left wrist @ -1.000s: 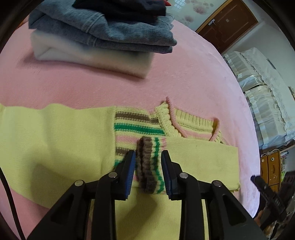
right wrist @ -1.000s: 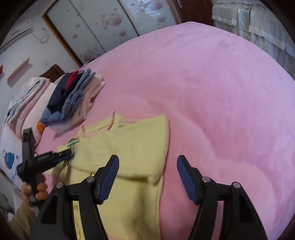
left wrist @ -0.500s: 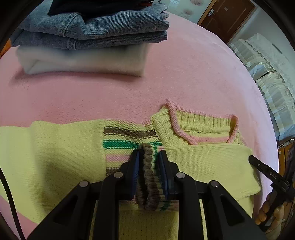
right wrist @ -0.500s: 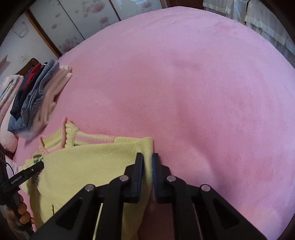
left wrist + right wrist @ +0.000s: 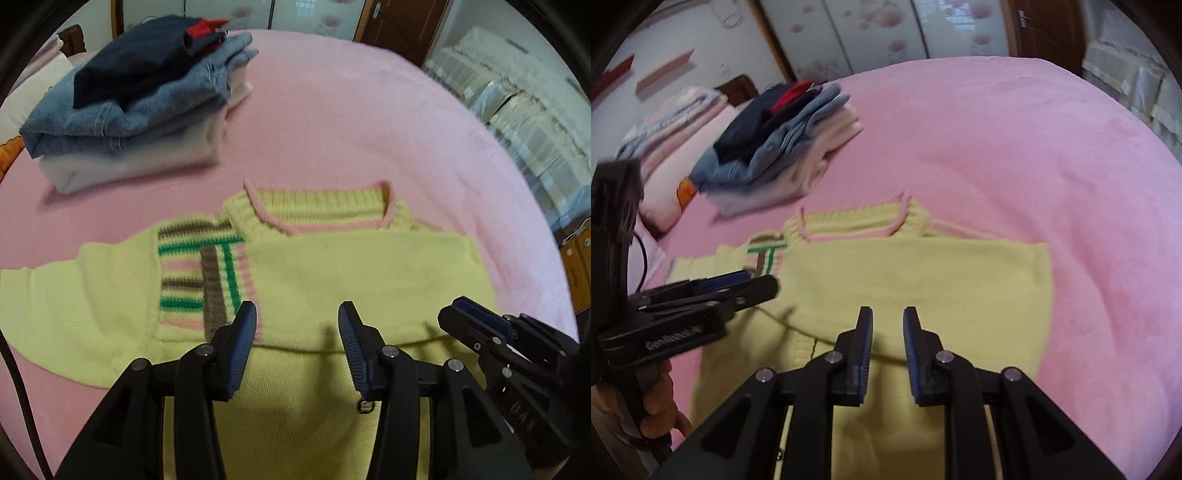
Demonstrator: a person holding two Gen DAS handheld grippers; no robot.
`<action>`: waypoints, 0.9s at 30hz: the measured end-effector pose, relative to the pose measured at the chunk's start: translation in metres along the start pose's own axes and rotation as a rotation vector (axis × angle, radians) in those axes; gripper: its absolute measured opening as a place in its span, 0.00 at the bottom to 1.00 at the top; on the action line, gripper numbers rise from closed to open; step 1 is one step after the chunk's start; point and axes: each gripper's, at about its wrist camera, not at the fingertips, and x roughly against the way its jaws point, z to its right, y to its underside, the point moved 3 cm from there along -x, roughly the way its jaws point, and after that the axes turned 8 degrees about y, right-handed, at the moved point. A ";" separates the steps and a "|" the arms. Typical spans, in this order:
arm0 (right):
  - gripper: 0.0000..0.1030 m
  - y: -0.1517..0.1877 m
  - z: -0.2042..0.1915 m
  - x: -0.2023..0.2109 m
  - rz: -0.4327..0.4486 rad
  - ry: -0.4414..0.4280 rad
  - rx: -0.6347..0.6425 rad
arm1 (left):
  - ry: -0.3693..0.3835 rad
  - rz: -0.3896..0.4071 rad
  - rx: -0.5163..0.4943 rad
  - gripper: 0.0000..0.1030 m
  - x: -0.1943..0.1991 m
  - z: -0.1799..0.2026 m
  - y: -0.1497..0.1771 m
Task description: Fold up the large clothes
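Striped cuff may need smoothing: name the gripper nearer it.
Left. The left gripper hangs just beside the striped cuff, jaws opening; the right gripper is further off, over plain yellow.

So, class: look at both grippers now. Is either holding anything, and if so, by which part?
Nothing is held. The left gripper and right gripper are both opening, bare, above the yellow sweater.

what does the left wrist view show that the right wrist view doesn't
Only the left wrist view: the striped cuff up close, lying flat on the sweater, and the left gripper, jaws opening, nothing between them.
Only the right wrist view: pillows, wall shelves, and the hand holding the left gripper.
Both: the sweater, the clothes pile, the pink bed.
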 end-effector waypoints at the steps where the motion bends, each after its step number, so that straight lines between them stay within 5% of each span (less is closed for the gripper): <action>1: 0.16 0.001 -0.001 -0.007 -0.010 0.025 0.006 | -0.012 -0.008 0.000 0.43 -0.005 -0.002 0.004; 6: 0.00 0.014 0.046 -0.010 -0.026 0.147 -0.057 | -0.024 0.007 -0.003 0.43 -0.015 -0.006 0.011; 11: 0.00 0.022 0.085 0.004 -0.004 0.256 -0.123 | -0.030 0.009 -0.008 0.43 -0.022 -0.004 0.004; 16: 0.00 0.040 0.104 -0.005 -0.073 0.228 -0.198 | -0.039 0.009 -0.014 0.44 -0.015 -0.007 0.010; 27: 0.02 0.040 0.079 0.019 -0.038 0.232 -0.201 | -0.039 -0.012 0.015 0.48 0.001 0.000 0.015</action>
